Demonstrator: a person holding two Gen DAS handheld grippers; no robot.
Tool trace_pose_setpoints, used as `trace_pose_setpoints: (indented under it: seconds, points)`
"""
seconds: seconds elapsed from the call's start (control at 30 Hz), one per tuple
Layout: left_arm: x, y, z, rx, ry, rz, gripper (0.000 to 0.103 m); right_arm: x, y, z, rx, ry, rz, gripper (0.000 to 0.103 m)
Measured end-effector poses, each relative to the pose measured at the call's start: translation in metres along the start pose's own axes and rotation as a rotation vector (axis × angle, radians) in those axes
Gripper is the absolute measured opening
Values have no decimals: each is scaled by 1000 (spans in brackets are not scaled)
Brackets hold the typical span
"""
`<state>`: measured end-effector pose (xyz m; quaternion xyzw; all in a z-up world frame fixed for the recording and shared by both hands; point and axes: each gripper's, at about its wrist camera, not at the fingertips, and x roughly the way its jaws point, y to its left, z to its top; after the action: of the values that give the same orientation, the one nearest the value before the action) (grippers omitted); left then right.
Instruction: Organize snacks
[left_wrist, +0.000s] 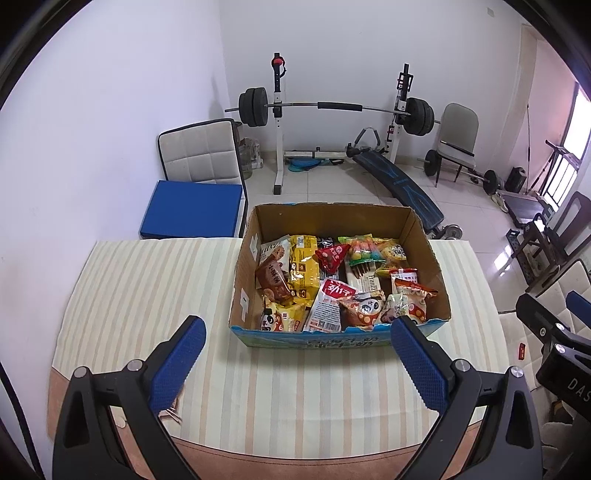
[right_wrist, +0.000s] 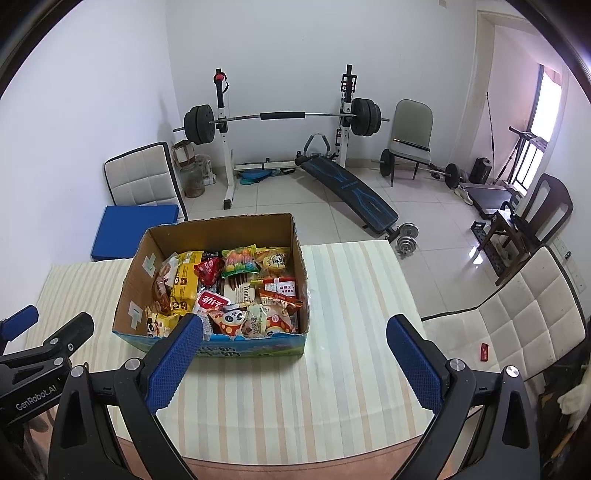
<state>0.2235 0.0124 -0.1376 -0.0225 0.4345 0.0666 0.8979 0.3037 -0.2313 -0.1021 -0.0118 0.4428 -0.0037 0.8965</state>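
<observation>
Two grippers hover above the near edge of a striped tablecloth (left_wrist: 147, 295), side by side and both aimed at an open cardboard box (left_wrist: 243, 280). The left gripper (left_wrist: 297, 363) has its jaws spread wide with nothing between the blue pads; the right gripper (right_wrist: 295, 362) is spread just as wide and equally empty.

The box sits on the cloth toward the table's far side, its top flaps gone, filled with a loose jumble of snack packets (left_wrist: 332, 280): yellow bags, a red triangular pouch, panda-printed wrappers and a white-and-red sachet. Printed lettering runs along the box's blue front panel.

The packets overlap, so those underneath are hidden, and their small print is unreadable. Each gripper's body is cut off by the lower frame edge.
</observation>
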Motion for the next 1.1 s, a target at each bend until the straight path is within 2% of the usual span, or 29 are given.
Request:
trace_pose_setpoints:
  seconds: [0.57,1.1]
  points:
    - [-11,-2,0,4,-20,-6,103,-2,-2,-12,-3,-2,4,102]
    - [-19,-6,1,12,-29,-18,103,-8,0,-8,-5,-16,7,102]
